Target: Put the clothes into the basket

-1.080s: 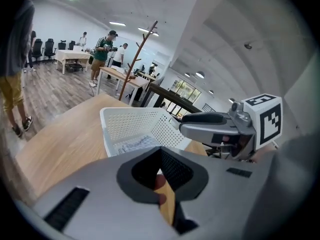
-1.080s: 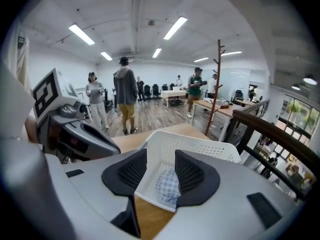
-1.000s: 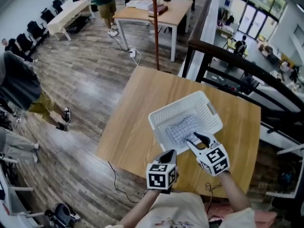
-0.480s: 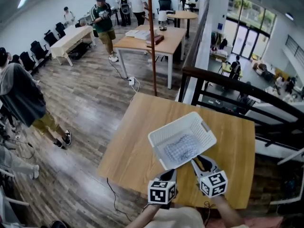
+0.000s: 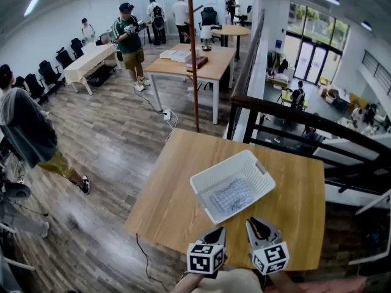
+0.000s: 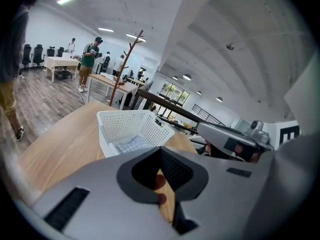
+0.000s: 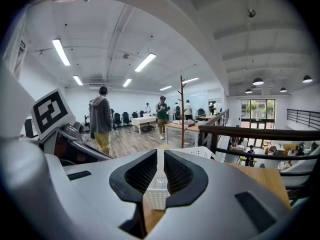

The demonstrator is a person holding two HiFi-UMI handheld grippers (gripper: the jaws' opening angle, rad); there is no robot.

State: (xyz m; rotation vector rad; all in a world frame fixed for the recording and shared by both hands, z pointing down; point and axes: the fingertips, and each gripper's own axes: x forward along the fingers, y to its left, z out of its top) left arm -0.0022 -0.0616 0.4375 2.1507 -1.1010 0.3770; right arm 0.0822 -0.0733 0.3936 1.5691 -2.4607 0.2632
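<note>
Bench [image 5: 171, 188] with white perforated basket [image 5: 211, 174] standing near its middle, a little toward the right edge. A checked cloth [image 5: 232, 195] lies crumpled on the basket floor, wholly inside the walls. No other garment shows on the bench top. Left gripper [image 5: 215, 232] and right gripper [image 5: 252, 224] hang side by side over the near edge, apart from the basket. The left gripper's jaws stand narrow, with nothing between them. The right gripper's jaws have just closed and are together, also empty. Judged from this layout, the placement is done, and nothing visible remains to be loaded.
</note>
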